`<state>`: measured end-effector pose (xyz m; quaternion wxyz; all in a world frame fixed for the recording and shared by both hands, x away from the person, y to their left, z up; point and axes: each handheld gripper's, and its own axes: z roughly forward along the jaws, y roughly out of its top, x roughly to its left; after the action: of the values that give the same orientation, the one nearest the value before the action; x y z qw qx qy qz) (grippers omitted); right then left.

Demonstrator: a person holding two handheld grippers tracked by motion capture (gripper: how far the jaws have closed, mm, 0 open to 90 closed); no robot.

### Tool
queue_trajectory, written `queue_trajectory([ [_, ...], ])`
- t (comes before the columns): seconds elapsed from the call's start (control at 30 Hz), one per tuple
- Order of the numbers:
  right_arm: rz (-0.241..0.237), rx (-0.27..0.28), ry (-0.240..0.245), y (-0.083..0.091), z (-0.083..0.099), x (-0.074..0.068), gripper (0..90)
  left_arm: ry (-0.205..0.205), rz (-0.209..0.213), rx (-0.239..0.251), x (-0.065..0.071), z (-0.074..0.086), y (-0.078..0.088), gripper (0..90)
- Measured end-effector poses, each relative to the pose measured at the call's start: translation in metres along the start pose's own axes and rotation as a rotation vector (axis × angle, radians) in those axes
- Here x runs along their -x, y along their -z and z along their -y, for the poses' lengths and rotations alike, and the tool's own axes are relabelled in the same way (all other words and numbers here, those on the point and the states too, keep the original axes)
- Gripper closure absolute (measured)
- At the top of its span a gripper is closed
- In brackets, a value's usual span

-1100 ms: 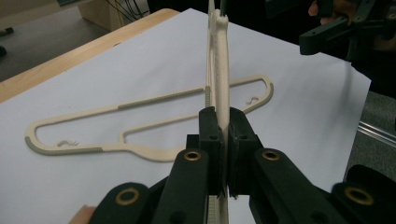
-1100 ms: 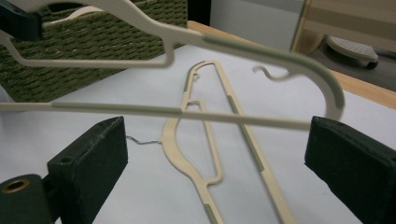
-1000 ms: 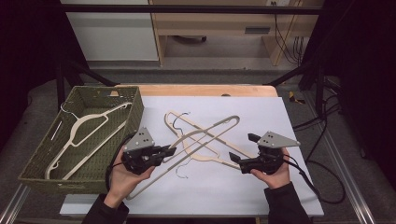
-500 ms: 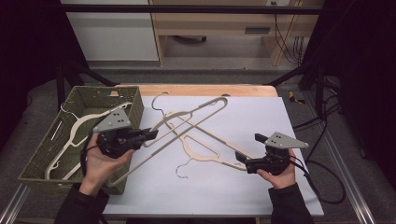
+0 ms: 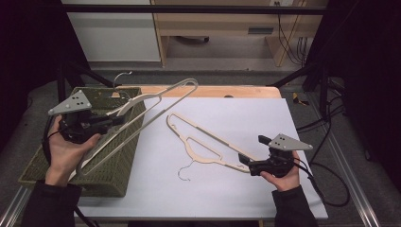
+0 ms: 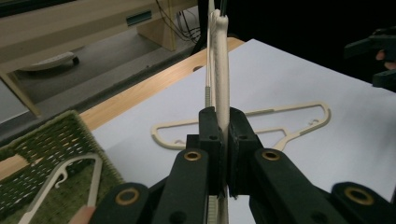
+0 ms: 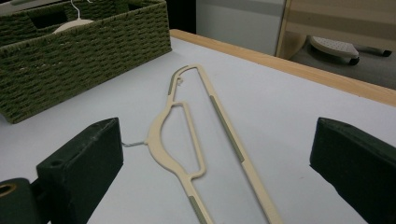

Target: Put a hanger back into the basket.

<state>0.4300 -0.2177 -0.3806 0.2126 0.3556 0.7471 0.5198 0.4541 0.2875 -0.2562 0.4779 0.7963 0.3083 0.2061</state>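
L tongs (image 5: 113, 120) clamped on held hanger (image 5: 142, 116), pads pinching its cream bar; in the L gripper view the bar stands up between the closed jaws. Hanger is off the worktop (image 5: 293, 123), over the basket's (image 5: 118, 179) right rim. Long axis runs diagonal: low end near L hand (image 5: 66, 151), far end up and to the right, toward the back of the worktop. Metal hook (image 5: 122, 78) sticks out past the basket's far edge.

R tongs (image 5: 245, 161) wide, nothing between them. Jaws sit at the near right end of flat hanger (image 5: 208, 144); touching or not, can't tell. Flat hanger lies on the white worktop, long axis diagonal from back-left to front-right, hook (image 5: 185, 171) toward the front edge.

Another hanger (image 7: 74, 23) inside the basket, seen in R gripper view.
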Motion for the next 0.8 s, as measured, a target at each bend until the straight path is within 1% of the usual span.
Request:
queue_trajectory([
  [0.07, 0.0, 0.0, 0.001, 0.0, 0.0, 0.0, 3.2, -0.016, -0.003, -0.01, -0.007, 0.002, 0.002, 86.4],
  [0.13, 0.002, -0.001, 0.001, 0.0, 0.0, 0.001, 3.2, -0.015, -0.007, -0.017, -0.013, 0.004, 0.005, 86.4],
  [0.27, 0.001, -0.002, 0.0, -0.001, 0.001, 0.001, 3.3, -0.014, -0.031, -0.039, -0.026, 0.007, 0.009, 86.4],
  [0.47, -0.001, -0.001, -0.002, -0.001, 0.001, 0.001, 3.3, 0.009, -0.068, -0.064, -0.05, 0.016, 0.014, 86.3],
  [0.53, -0.004, -0.002, 0.004, 0.0, 0.0, 0.001, 3.3, 0.014, -0.072, -0.073, -0.058, 0.02, 0.016, 86.4],
  [0.57, -0.003, -0.002, 0.001, 0.0, 0.0, 0.001, 3.3, 0.013, -0.078, -0.073, -0.062, 0.022, 0.017, 86.3],
  [0.7, -0.001, -0.004, 0.0, -0.001, 0.001, 0.001, 3.3, 0.03, -0.099, -0.075, -0.077, 0.033, 0.022, 86.4],
  [0.73, 0.001, -0.006, -0.002, -0.001, 0.001, 0.001, 3.3, 0.041, -0.105, -0.069, -0.08, 0.036, 0.022, 86.4],
  [0.77, 0.001, -0.006, 0.0, -0.001, 0.001, 0.001, 3.3, 0.041, -0.106, -0.078, -0.083, 0.038, 0.024, 86.4],
  [0.8, 0.001, -0.007, -0.001, -0.001, 0.001, 0.001, 3.3, 0.042, -0.11, -0.076, -0.085, 0.04, 0.025, 86.4],
])
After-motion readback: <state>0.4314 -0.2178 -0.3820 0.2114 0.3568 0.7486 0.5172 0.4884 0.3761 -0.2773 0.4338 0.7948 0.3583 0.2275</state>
